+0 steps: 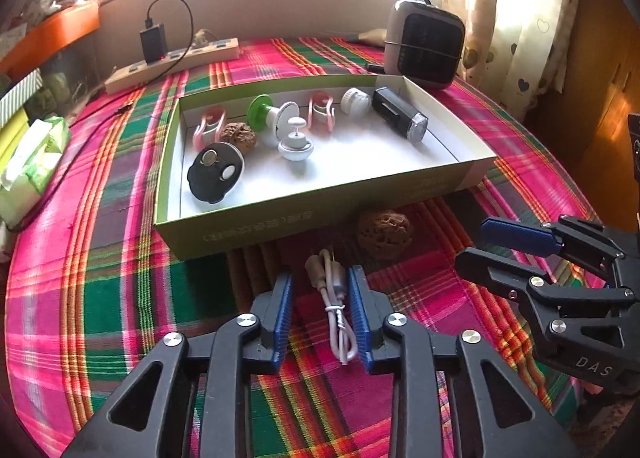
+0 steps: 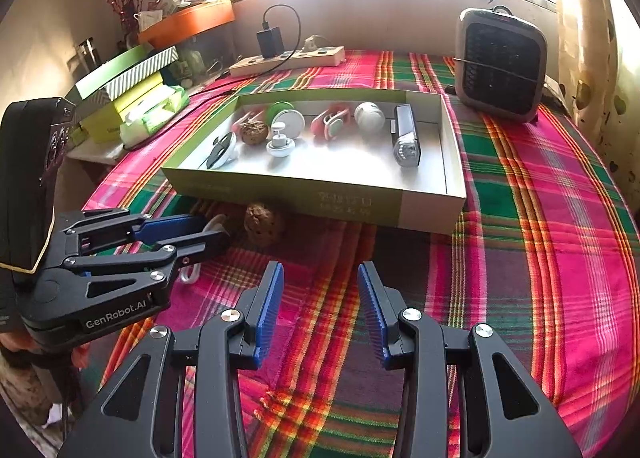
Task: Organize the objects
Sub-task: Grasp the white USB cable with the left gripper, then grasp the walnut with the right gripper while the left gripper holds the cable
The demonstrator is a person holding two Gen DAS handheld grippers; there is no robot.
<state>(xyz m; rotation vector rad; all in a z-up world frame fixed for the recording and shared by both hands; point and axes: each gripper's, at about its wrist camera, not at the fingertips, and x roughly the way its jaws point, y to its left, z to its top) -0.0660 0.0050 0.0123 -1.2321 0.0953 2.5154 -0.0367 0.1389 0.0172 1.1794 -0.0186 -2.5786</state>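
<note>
Seen from the left wrist camera, the left gripper (image 1: pixel 320 310) points down at a plaid tablecloth (image 1: pixel 120 298) with its blue pads (image 1: pixel 282 322) on either side of a bundled white cable (image 1: pixel 338 306). A gap shows between each pad and the cable, so the fingers stand partly spread around it without pinching it. The cable lies on the cloth just in front of a shallow green box (image 1: pixel 304 210), with its plug end toward the box. A walnut (image 1: pixel 384 232) sits on the cloth beside the cable, close against the box's front wall. Inside the box lie a black disc (image 1: pixel 216 172), a second walnut (image 1: pixel 238 135), two pink clips (image 1: pixel 208 128), a green-capped spool (image 1: pixel 262 110), a small white spinner (image 1: pixel 295 146), a white round cap (image 1: pixel 355 101) and a black torch (image 1: pixel 400 116). Behind the box are a power strip (image 1: pixel 172 62) with a black charger (image 1: pixel 153 41) plugged in, and a small heater (image 1: pixel 426 44). The right gripper (image 1: pixel 480 246) reaches in from the right edge, over the cloth.

Turning to the right wrist camera, the right gripper (image 2: pixel 320 310) hangs over bare cloth, its blue pads partly spread with nothing between them. The left gripper (image 2: pixel 212 230) shows at the left, its fingers straddling the cable (image 2: pixel 192 270), whose loop pokes out below them. The walnut (image 2: pixel 263 224) rests just beyond it, near the box (image 2: pixel 280 194). A sleeve (image 2: pixel 24 186) shows above the left gripper. Stacked boxes (image 2: pixel 132 78) and a tissue pack (image 2: pixel 154 114) lie at the table's left side.
</note>
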